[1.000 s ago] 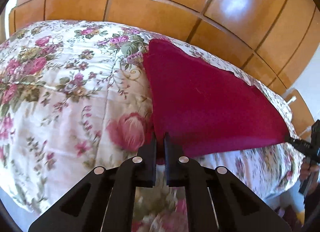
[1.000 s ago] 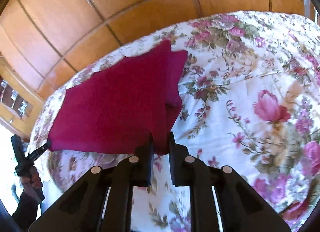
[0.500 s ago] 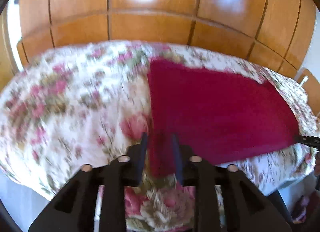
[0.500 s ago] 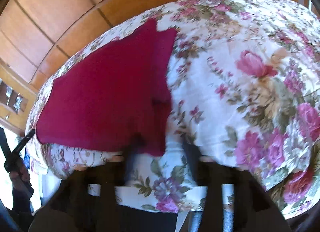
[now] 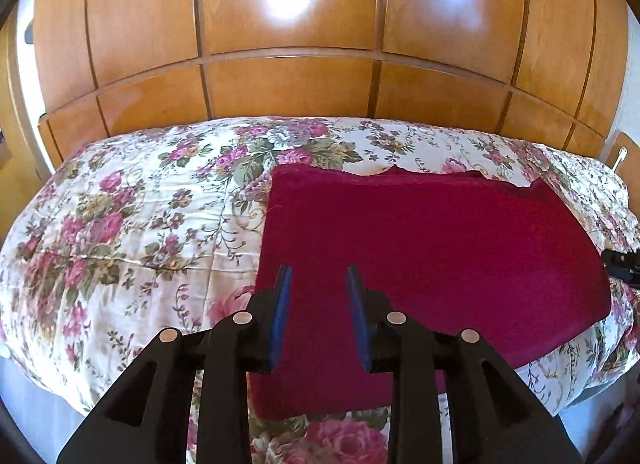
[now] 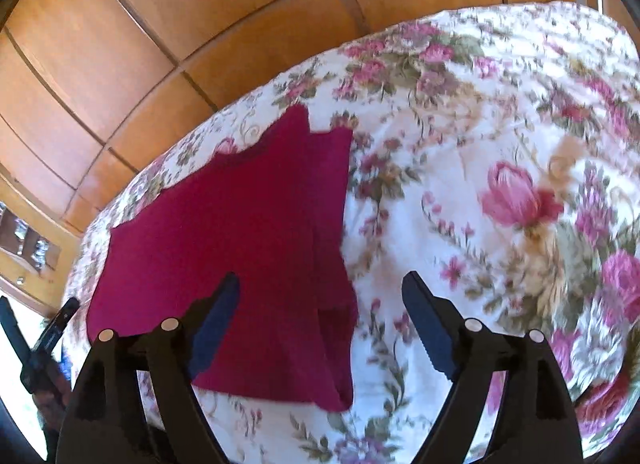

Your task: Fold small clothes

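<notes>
1. Wooden wardrobe panels [image 5: 288, 92] fill the background, glossy with window glare, and a floral bedspread [image 5: 132, 224] covers the bed below them.
2. On that bedspread lies the crimson garment [image 5: 432, 256], spread flat near the bed's front edge, its far edge ragged with 1 notch.
3. My left gripper [image 5: 318, 296] hangs above the garment's near left part, its 2 blue-padded fingers [image 5: 280, 304] parted with nothing between them.
4. My right gripper [image 6: 320, 304] hangs over the garment's near right corner, where a folded-over strip [image 6: 332, 200] runs along the garment's right side; its fingers are spread wide and hold nothing.
5. From my right wrist view, the left gripper shows as a dark shape beyond the bed's left edge.
6. Neither gripper visibly touches the cloth.
</notes>
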Demonstrator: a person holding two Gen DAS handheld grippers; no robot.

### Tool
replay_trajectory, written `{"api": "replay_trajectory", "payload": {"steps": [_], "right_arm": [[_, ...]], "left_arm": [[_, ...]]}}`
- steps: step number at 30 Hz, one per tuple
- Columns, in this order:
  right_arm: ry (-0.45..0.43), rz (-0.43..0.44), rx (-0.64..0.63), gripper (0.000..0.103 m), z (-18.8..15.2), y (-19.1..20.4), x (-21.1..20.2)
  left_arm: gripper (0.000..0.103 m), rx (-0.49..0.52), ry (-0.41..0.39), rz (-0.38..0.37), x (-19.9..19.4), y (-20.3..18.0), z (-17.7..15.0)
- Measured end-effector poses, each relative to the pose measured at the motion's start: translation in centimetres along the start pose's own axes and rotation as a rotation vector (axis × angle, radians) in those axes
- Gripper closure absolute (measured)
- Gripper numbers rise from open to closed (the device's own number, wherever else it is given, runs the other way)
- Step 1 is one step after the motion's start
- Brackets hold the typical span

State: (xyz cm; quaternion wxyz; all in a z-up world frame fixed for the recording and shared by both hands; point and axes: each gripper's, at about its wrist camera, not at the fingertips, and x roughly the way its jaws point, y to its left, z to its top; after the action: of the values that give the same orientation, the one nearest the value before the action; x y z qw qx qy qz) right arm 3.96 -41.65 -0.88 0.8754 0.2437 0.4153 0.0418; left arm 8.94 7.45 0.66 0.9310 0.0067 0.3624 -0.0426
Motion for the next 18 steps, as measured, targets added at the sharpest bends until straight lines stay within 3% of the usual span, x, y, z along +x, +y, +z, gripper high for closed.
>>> {"api": "replay_trajectory", "payload": {"steps": [4, 17, 18], "right_arm": [[-0.070, -0.015, -0.058, 0.025, 1.0, 2.0, -0.5], [-0.044, 0.071, -0.244, 0.025, 2.3, 10.7, 3.5], [-0.036, 0.068, -0.249, 0.025, 2.4, 11.1, 4.1]], "left_arm": [[0.076, 0.032, -0.014, 0.020, 0.0, -0.8, 0.3], [0.075, 0.015, 0.036, 0.048, 1.6, -0.4, 0.2], [0.062, 0.010, 0.041, 0.052, 1.8, -0.2, 0.2]]}}
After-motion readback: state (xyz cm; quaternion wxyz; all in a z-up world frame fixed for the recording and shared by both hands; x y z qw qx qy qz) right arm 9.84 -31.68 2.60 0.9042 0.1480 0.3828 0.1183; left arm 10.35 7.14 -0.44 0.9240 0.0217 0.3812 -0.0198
